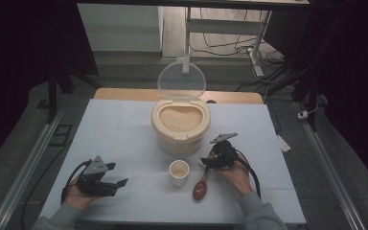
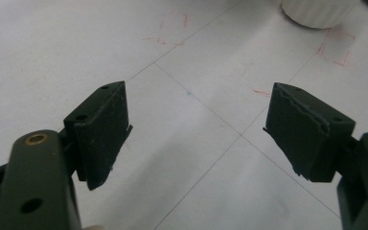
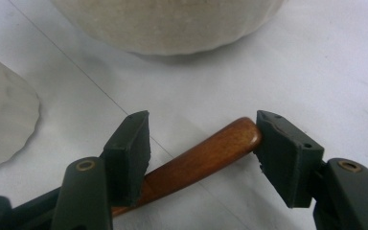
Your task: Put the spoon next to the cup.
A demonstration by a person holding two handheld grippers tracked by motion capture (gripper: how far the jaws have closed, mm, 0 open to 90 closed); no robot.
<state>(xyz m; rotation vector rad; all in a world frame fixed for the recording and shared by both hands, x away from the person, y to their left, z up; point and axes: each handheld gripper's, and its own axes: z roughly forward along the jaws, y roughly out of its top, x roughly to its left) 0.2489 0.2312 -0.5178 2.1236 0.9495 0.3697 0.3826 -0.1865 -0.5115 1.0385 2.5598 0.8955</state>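
One wooden spoon [image 3: 206, 155] lies between the right gripper [image 3: 201, 143] jaws (apart, not pinching); one cup [image 1: 179, 172], one rice container [image 1: 180, 125]; left gripper [image 2: 196, 129] jaws apart, empty.

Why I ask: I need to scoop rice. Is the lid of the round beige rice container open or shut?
Open: the clear lid stands upright behind the beige container, leaving the rice exposed.

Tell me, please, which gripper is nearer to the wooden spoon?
The right. The right gripper straddles the spoon handle, jaws open; the left gripper rests well off, beyond the cup.
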